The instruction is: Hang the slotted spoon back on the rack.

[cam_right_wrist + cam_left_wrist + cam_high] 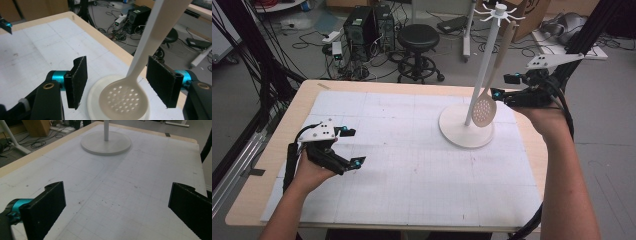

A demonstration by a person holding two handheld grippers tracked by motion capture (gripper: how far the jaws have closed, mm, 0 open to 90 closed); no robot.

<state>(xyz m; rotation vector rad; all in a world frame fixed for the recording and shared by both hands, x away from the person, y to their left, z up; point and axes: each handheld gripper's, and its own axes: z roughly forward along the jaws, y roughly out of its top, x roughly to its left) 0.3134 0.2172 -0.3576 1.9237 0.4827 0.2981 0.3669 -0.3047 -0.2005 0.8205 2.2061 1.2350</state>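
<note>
Writing is nowhere legible; right claw (116,83) gapes around slotted spoon (123,100), left claw (115,212) open, empty.

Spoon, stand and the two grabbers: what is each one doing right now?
Beige plastic slotted spoon: hanging from the stand's top, bowl down, between the right fingers, untouched.
White hook stand with round base: upright on the white gridded mat.
Right gripper: open, fingers either side of the spoon.
Left gripper: open, nothing between its fingers.
</note>
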